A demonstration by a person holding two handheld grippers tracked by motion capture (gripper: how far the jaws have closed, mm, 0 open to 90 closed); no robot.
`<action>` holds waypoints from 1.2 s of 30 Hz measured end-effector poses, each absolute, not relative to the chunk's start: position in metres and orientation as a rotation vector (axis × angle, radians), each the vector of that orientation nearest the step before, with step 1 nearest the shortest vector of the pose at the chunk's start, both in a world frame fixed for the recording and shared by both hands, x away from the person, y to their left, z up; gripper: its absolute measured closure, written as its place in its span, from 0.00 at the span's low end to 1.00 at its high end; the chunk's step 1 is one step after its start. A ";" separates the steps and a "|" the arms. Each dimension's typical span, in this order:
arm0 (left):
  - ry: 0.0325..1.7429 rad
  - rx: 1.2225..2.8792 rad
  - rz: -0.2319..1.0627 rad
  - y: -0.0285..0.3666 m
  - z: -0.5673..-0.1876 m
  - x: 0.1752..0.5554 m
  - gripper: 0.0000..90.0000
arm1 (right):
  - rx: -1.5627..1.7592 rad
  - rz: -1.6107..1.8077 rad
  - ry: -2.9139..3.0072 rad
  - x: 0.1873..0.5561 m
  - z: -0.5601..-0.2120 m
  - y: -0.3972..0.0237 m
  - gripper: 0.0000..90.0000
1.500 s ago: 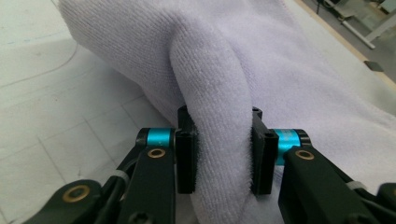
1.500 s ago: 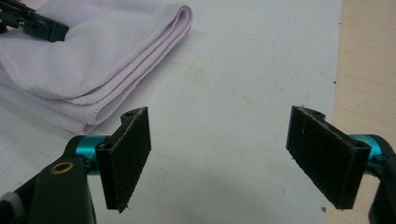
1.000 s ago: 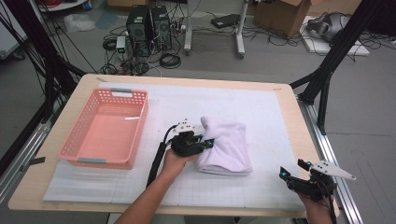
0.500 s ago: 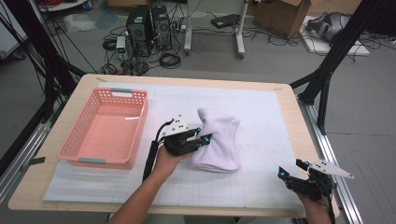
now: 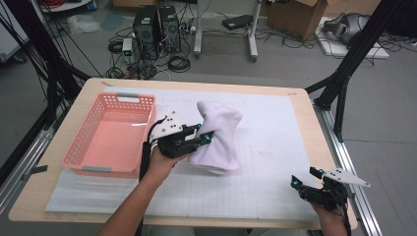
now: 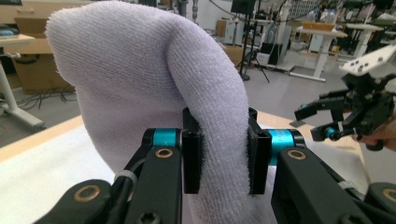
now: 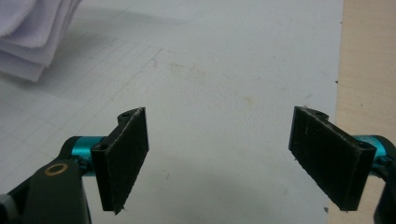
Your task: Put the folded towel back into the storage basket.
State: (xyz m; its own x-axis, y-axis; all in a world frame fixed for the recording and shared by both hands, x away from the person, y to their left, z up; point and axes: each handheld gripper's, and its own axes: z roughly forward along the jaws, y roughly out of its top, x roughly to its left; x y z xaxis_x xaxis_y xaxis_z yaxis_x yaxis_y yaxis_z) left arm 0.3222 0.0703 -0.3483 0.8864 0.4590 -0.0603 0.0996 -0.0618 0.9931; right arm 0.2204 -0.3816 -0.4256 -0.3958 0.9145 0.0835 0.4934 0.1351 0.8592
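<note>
A folded white towel (image 5: 218, 140) hangs lifted above the middle of the white mat, its lower edge drooping toward the surface. My left gripper (image 5: 204, 137) is shut on the towel's left side; in the left gripper view both pads squeeze a thick fold of the towel (image 6: 154, 93) at my left gripper (image 6: 220, 154). My right gripper (image 5: 306, 178) rests near the table's front right corner, open, with bare mat between its pads (image 7: 126, 154) at my right gripper (image 7: 219, 158). A corner of the towel (image 7: 32, 32) shows at the upper left of that view.
A pink plastic basket (image 5: 78, 155) stands at the left of the mat, holding nothing that I can see. The white gridded mat (image 5: 275, 132) covers most of the wooden table (image 5: 314, 123). Black frame legs, computers and cables lie on the floor beyond the table's far edge.
My left gripper has risen and shifted left with the towel, which has gone from lying flat on the mat to hanging upright. The right gripper has stayed put.
</note>
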 end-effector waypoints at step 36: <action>0.494 1.508 0.448 0.204 -0.280 0.331 0.82 | 1.338 1.185 1.970 0.226 -0.426 -0.375 0.21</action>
State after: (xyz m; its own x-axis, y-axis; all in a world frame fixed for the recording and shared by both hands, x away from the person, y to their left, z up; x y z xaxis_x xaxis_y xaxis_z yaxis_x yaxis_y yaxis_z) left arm 0.3313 0.2038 -0.2803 0.8236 0.5663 -0.0304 0.0241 0.0187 0.9995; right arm 0.2264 -0.3749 -0.4259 -0.4087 0.9092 0.0800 0.4965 0.1479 0.8554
